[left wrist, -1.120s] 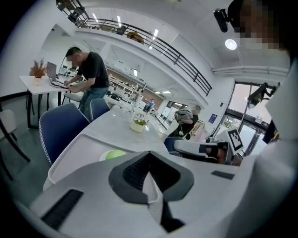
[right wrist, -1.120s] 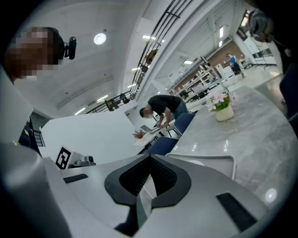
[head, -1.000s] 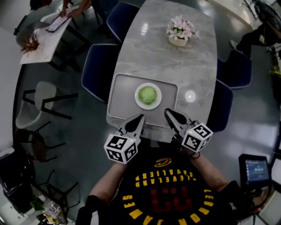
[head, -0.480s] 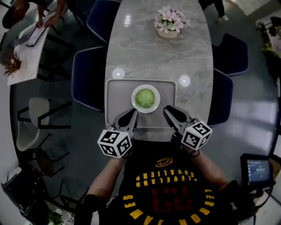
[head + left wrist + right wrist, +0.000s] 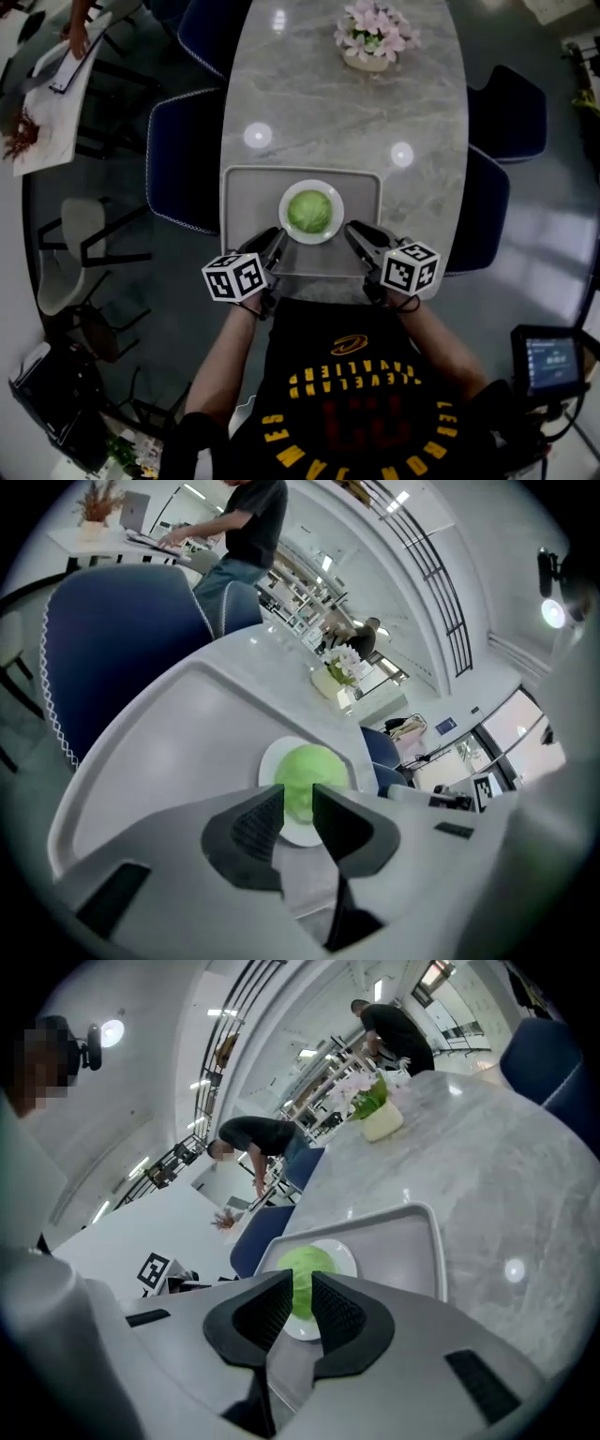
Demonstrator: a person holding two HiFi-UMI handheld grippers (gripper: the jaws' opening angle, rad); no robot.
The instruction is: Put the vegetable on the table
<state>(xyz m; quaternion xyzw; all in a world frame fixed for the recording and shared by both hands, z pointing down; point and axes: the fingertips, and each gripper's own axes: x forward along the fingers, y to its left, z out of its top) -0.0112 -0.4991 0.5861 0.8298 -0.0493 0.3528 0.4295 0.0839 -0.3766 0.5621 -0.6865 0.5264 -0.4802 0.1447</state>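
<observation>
Nearest to the person, the left tongs and the right tongs hover side by side over the near edge of a grey tray. Each carries its marker cube at the back. Both tongs are clenched almost fully, with only a thin slit between the jaws, and they grasp nothing. Through each slit the round green vegetable shows further ahead. It sits in the middle of a white plate, and the plate stands on the tray, between the two tongs and a little beyond their tips. The tray lies on the near end of a grey marble tabletop. At the far end stands a pot of pink flowers. Dark blue chairs stand close along both long sides of the tabletop.
</observation>
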